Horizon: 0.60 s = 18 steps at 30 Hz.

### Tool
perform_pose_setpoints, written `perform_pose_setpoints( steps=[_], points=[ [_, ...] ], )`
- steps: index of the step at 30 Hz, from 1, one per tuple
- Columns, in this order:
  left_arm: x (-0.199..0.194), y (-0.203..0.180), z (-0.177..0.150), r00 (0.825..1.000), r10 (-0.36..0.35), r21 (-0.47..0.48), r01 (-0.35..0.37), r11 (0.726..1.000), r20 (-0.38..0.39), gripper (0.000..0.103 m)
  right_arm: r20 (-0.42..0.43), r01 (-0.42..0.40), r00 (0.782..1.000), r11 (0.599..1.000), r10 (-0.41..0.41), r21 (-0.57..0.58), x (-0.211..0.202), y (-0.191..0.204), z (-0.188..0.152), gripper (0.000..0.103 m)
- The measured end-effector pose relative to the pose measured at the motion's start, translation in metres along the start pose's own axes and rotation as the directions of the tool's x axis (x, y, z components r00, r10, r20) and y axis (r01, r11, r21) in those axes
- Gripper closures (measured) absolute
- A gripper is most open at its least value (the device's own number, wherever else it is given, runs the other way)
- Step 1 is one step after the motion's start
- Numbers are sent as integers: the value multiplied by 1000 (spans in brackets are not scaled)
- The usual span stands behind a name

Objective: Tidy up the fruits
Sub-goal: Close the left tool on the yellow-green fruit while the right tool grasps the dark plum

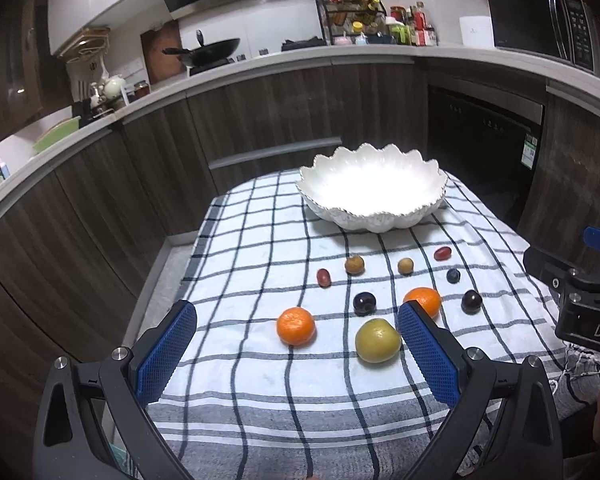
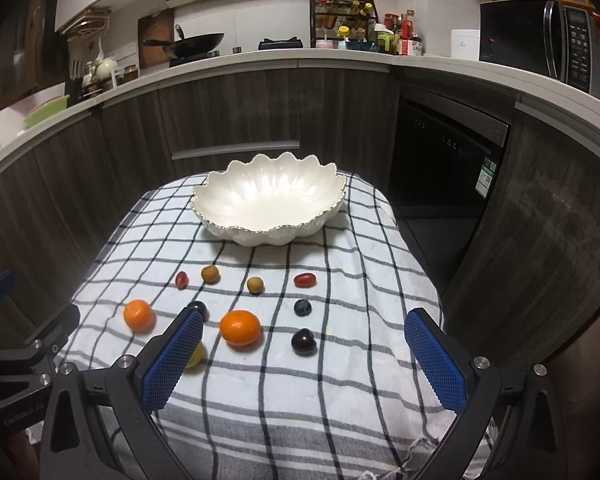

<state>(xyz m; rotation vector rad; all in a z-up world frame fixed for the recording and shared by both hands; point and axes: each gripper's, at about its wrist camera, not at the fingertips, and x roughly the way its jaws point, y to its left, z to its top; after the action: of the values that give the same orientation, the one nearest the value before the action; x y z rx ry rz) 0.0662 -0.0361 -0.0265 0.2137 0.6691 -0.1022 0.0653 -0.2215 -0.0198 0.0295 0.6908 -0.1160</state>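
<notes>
**Inspector:** Presently, nothing has been collected. The white scalloped bowl [image 1: 374,188] stands empty at the far end of the checked cloth [image 1: 240,360], and every fruit lies loose on the cloth between the bowl and the grippers.

**Clerk:** Taken left to right?

**Inspector:** In the left wrist view: an orange [image 1: 295,326] nearest the left edge, then a red grape [image 1: 323,277], a brown longan [image 1: 354,265], a dark plum [image 1: 364,303], and a green-yellow fruit [image 1: 377,340] close to the camera. Further right lie a second longan [image 1: 405,266], a second orange [image 1: 424,300] partly behind a blue pad, a second red grape [image 1: 442,253], a blueberry [image 1: 453,275] and another dark plum [image 1: 471,301]. None touches its neighbour.

**Clerk:** And the grippers?

**Inspector:** The left gripper [image 1: 298,360] is spread wide and holds nothing; the first orange and the green-yellow fruit sit between its fingers in view, though I judge it above the cloth and not yet down on it. The right gripper [image 2: 304,360] is likewise released and empty, with the second orange and a plum framed between its pads.

**Clerk:** The step in hand?

**Inspector:** The opening approach, in my judgement. The next move calls for choosing one fruit, lowering the fingers either side of it, and closing gently. Round fruit may roll on soft cloth.
</notes>
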Motion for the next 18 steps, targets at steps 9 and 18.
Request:
perform_pose_setpoints(
  steps=[9, 18],
  points=[
    [23, -14, 1, 999, -34, 20, 35, 999, -40, 0, -30, 0, 1000, 1000, 0, -6, 21, -6, 2, 1],
    [55, -24, -5, 991, -55, 10, 56, 998, -122, 1, -44, -8, 999, 999, 6, -50, 46, -6, 2, 2]
  ],
)
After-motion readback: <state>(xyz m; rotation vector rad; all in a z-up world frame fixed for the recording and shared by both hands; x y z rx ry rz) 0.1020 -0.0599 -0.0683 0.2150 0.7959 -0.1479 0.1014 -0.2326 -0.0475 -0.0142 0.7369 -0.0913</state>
